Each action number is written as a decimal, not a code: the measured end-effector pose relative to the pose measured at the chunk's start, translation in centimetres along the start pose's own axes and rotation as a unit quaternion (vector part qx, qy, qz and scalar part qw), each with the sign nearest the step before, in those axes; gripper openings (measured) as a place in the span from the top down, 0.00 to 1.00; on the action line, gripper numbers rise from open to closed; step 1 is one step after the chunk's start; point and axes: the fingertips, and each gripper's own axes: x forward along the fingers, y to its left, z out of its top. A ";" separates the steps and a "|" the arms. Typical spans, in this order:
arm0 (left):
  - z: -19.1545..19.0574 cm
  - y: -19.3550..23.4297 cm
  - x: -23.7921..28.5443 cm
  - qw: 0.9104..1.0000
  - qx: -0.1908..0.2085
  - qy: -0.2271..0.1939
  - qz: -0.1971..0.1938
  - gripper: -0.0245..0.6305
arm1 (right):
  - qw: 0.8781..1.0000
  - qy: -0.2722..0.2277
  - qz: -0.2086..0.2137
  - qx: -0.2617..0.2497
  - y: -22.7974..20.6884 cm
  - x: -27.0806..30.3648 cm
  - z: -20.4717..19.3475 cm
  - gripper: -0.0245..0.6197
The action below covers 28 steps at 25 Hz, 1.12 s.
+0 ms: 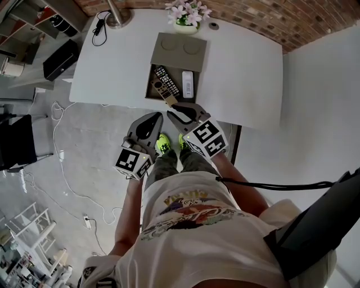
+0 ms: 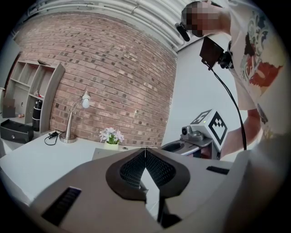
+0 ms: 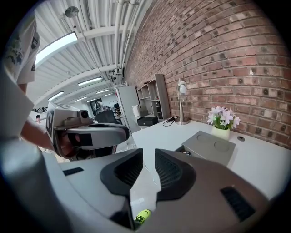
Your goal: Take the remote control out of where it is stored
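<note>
On the white worktop (image 1: 242, 67) stood one grey box (image 1: 195, 95), its lid (image 1: 179, 50) flipped back flat, and the remotes lay inside it. There was one black remote (image 1: 167, 80) with rows of keys and one white remote (image 1: 188, 83) just beside it. A third dark shape (image 1: 157, 89) lay against the black one's left side, too small to name. Behind the box stood one flower pot (image 1: 187, 16) and one lamp (image 1: 118, 17), which the head view's top edge cut off so that only base and stem showed. Two tongs were held by the worktop's near edge, side by side. The left tongs (image 2: 145, 152) were pressed together at the tips with nothing between them. The right tongs (image 3: 148, 157) stood a narrow slit apart, pinching nothing. Two yellow-green shoes (image 1: 163, 142) showed on the floor in the head view, and one of them showed again through that slit. In the head view the right tongs' tips overlapped the box's near rim, yet the right gripper view put the box well ahead of them, apart. From that view only the lid and a sliver of the box's dark contents could be made out. In the left gripper view the box was almost wholly hidden behind the tongs' own body.
</note>
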 end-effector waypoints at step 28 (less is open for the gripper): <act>-5.8 2.6 1.8 0.999 -0.045 0.025 -0.004 0.95 | 0.997 0.071 -0.016 0.017 -3.1 4.5 -6.4 0.83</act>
